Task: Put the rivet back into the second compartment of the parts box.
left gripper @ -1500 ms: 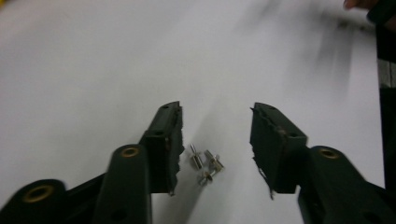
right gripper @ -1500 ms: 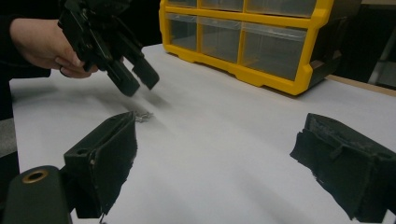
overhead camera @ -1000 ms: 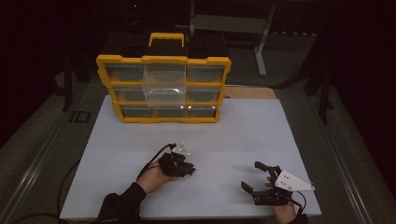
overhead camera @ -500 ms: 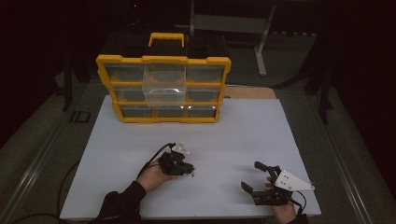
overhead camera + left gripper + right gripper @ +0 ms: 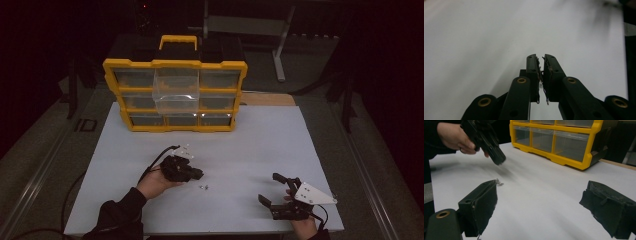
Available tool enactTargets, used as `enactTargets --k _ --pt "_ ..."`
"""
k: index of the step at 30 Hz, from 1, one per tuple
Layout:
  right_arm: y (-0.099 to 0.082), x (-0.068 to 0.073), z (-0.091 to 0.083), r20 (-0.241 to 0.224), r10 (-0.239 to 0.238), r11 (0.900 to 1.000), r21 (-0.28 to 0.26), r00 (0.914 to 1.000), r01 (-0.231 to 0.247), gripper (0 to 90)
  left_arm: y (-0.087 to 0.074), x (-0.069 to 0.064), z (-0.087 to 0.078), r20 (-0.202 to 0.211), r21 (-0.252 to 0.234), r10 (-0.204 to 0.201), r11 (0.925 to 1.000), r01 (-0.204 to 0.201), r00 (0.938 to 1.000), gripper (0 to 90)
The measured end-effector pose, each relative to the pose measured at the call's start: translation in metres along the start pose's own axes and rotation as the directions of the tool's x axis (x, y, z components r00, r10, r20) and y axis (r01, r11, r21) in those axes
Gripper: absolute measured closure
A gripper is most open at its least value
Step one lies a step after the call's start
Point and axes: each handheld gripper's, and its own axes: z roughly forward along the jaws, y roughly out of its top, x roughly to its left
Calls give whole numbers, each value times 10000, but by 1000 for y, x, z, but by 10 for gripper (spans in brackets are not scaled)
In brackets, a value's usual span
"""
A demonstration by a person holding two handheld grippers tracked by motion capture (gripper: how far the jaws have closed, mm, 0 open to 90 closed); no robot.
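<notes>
**Left tongs pressed shut above the board, right tongs gaping**

Far left and back: a yellow plastic organiser with clear drawers (image 5: 175, 63), upright on the large white board (image 5: 250, 145), its black-and-yellow carry handle on top. Middle column: one clear plastic drawer (image 5: 172, 97) pulled out toward the person, past the yellow frame.

Nearer, left of centre: a dark-sleeved left hand (image 5: 152, 182) around the left gripper (image 5: 196, 175), nose aimed right. Seen along its own jaws in the left gripper view (image 5: 541, 58): pads drawn together to a thin slit, frayed edges nearly meeting. Something pale and thin low in that slit; impossible to tell whether a piece is pinched there.

Just right of that nose: a few small silvery metal pieces (image 5: 204, 187), loose on the board, apart from both tongs. Same pieces in the right gripper view (image 5: 499, 183), beyond the tip of one jaw.

Far right, near the board's front edge: the right gripper (image 5: 267, 187), jaws spread wide, nothing between the pads (image 5: 486, 205), only bare board.
</notes>
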Motion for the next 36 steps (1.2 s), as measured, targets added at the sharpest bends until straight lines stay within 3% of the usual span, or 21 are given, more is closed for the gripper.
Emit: enactTargets --k 13,24,36 --pt "0 0 1 -26 -22 10000 -28 10000 22 113 0 -2 -50 199 -119 562 9984 -559 9982 824" --pt "0 0 2 -61 -8 10000 -8 10000 8 112 10 -4 -95 -184 -450 953 9944 -960 9953 824" --pt "-1 -1 2 -50 11 10000 11 10000 -11 113 44 -8 -152 -516 -1030 1930 9749 -1974 9798 824"
